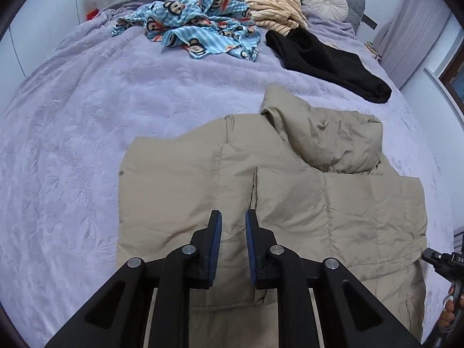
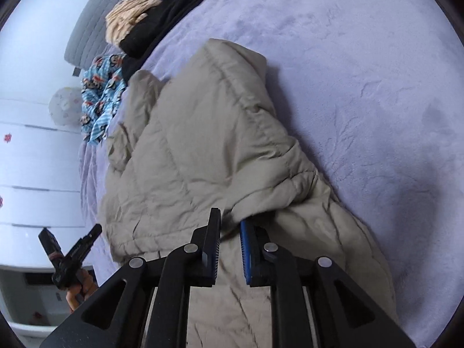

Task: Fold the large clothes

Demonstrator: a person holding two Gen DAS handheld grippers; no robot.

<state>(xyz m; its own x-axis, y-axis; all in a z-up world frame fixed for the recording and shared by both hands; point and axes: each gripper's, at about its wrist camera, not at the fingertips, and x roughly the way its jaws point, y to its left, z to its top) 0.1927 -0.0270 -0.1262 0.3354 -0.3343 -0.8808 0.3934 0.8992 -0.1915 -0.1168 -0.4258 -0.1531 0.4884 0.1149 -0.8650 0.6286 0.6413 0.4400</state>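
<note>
Left gripper (image 1: 233,217) hovers just above the coat (image 1: 290,203), jaws parted by a narrow gap with nothing between them. Your right gripper (image 2: 230,217) sits at the coat's edge, jaws also narrowly apart; a cuff-like fold (image 2: 261,203) hangs just ahead of its right finger, but you cannot tell whether the pad touches it.

Coat position: it lies on the bed cover (image 1: 87,145), directly below and ahead of both grippers, partly folded, with the hood (image 1: 327,133) bunched ahead and to the right of the left gripper.

Handling: treat the coat as a quilted, padded garment, judged soft, bulky and light for its size. Expect the smooth shell to slip and the padding to spring back after folding. Take hold at stitched seams, the hem or the cuff, where the fabric is thin enough for the jaws to close fully. Avoid pinching mid-panel.

Pose: hold the left gripper tilted down and forward over the coat's middle. The right gripper is rolled sideways, approaching low along the coat's edge.
</note>
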